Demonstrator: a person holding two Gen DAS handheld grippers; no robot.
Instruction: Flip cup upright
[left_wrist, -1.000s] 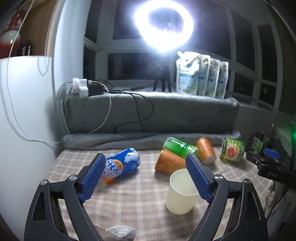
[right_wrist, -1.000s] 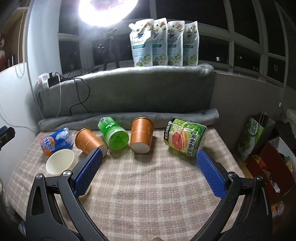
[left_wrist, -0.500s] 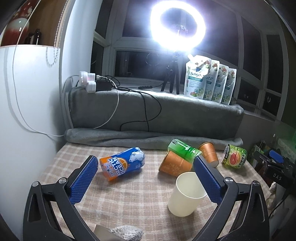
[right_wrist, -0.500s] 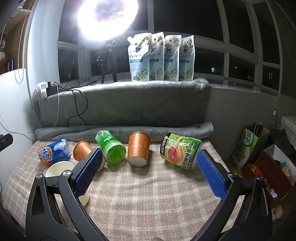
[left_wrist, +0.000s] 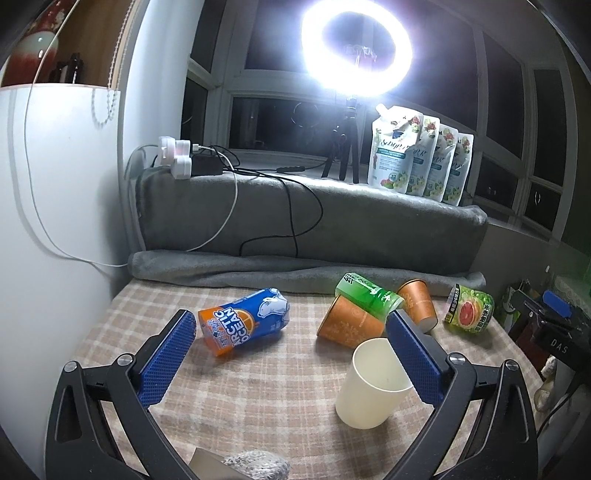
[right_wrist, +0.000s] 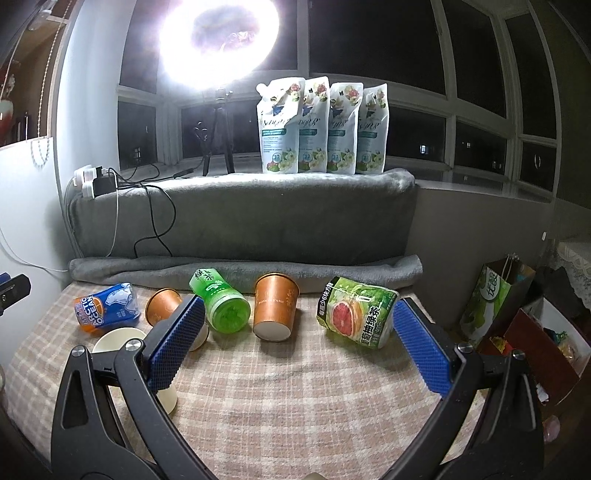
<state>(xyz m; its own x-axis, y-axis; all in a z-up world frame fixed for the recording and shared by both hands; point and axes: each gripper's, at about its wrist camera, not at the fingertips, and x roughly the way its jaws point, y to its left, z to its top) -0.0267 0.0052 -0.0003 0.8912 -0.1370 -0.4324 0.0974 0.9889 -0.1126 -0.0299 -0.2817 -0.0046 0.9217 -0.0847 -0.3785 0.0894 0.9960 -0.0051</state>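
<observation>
A cream cup (left_wrist: 371, 387) stands upright, mouth up, on the checked cloth; it also shows in the right wrist view (right_wrist: 118, 338), partly behind a finger. My left gripper (left_wrist: 291, 354) is open and empty, its right finger (left_wrist: 413, 360) just beside the cup's rim. My right gripper (right_wrist: 299, 343) is open and empty above the cloth. Two orange cups lie on their sides: one (left_wrist: 349, 326) (right_wrist: 162, 310) near the cream cup, the other (left_wrist: 419, 304) (right_wrist: 275, 310) farther right.
A blue-orange can (left_wrist: 243, 326), a green bottle (left_wrist: 369, 295) and a grapefruit-print pack (right_wrist: 356, 314) lie on the cloth. A grey blanket roll (right_wrist: 240, 269) and padded ledge with pouches (right_wrist: 321, 129), cables and a ring light stand behind. Bags (right_wrist: 495, 295) sit off the right edge.
Both grippers have drawn back and risen a little, so the objects sit lower and smaller in view. The cream cup stays upright in place. Both grippers remain open.
</observation>
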